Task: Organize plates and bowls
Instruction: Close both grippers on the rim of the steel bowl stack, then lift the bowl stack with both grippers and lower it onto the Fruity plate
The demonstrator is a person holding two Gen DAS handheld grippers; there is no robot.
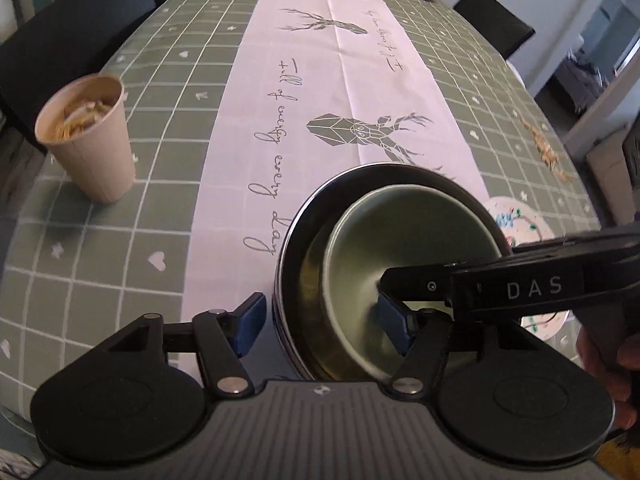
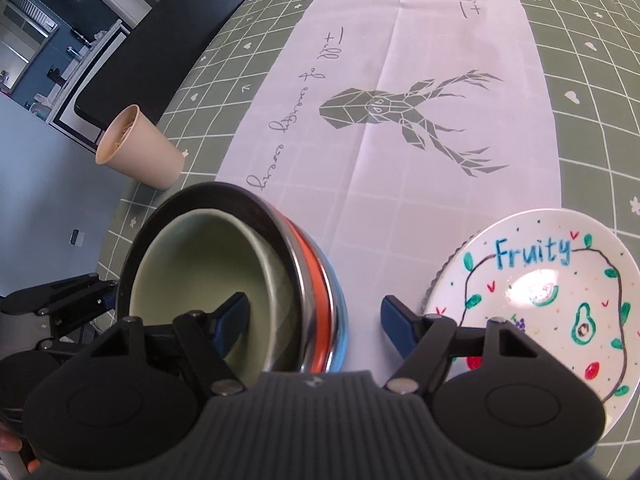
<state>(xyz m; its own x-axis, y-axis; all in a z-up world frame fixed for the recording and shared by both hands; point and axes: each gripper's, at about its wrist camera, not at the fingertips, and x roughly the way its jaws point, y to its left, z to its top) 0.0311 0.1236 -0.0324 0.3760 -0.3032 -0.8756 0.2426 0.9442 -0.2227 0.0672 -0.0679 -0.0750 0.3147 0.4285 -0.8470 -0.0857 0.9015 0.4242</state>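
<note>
A green bowl (image 2: pixel 208 276) is nested, tilted, inside a steel-rimmed bowl (image 2: pixel 280 240) atop an orange and blue stack on the tablecloth (image 2: pixel 440 60). The stack wall is straddled by both grippers. The left gripper (image 1: pixel 324 324) is spread wide, one finger inside the green bowl, one outside the stack, nothing clamped. The right gripper (image 2: pixel 316 322) is likewise open, one blue pad (image 2: pixel 234 312) inside the bowl. A "Fruity" plate (image 2: pixel 540 280) lies just beside the stack; a paper cup (image 1: pixel 90 140) stands well apart. Risk judged: the loosely seated green bowl could be rocked or flipped if a finger catches its rim; the plate could be knocked by the right outer finger.
</note>
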